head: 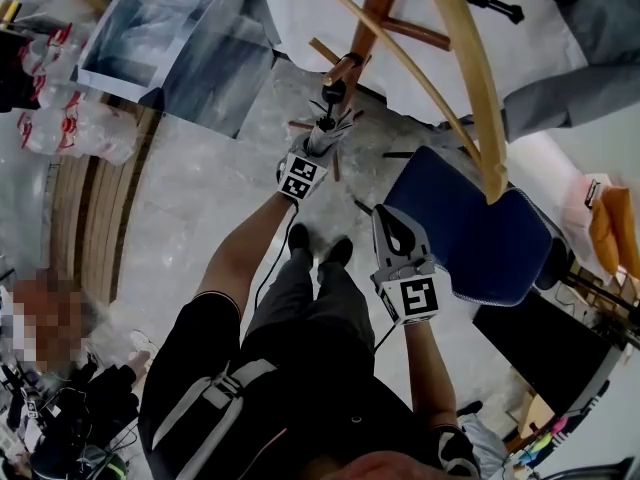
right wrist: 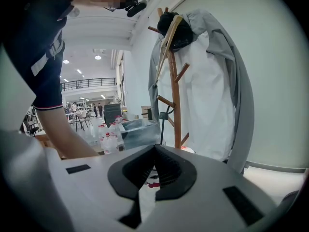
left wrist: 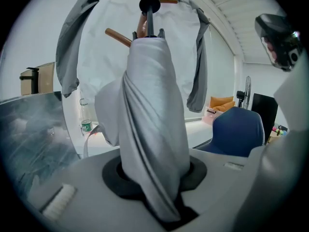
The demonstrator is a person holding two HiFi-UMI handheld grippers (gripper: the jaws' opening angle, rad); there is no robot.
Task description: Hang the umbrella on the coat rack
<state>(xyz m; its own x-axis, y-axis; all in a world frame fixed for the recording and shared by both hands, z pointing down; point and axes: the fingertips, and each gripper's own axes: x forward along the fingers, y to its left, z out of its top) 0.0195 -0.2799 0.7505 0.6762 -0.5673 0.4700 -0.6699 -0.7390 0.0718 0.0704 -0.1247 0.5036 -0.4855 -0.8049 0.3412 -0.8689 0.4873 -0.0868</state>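
A folded grey umbrella (head: 328,120) stands up out of my left gripper (head: 318,148), which is shut on its fabric. In the left gripper view the grey cloth (left wrist: 152,115) fills the gap between the jaws of the left gripper (left wrist: 157,178), and its black end knob (left wrist: 149,5) points up at the wooden coat rack (left wrist: 141,25) close ahead. The rack's pole (head: 378,8) rises just beyond the umbrella. My right gripper (head: 385,214) hangs lower and to the right, shut and empty. It faces the coat rack (right wrist: 174,95), which carries a grey garment, a white cloth and a dark hat.
A blue chair (head: 480,233) stands right of the rack's foot. Several water bottles (head: 60,118) and a grey box (head: 165,43) lie at the far left. Another person in grey (head: 570,78) stands at the upper right. Two curved wooden strips (head: 470,68) cross overhead.
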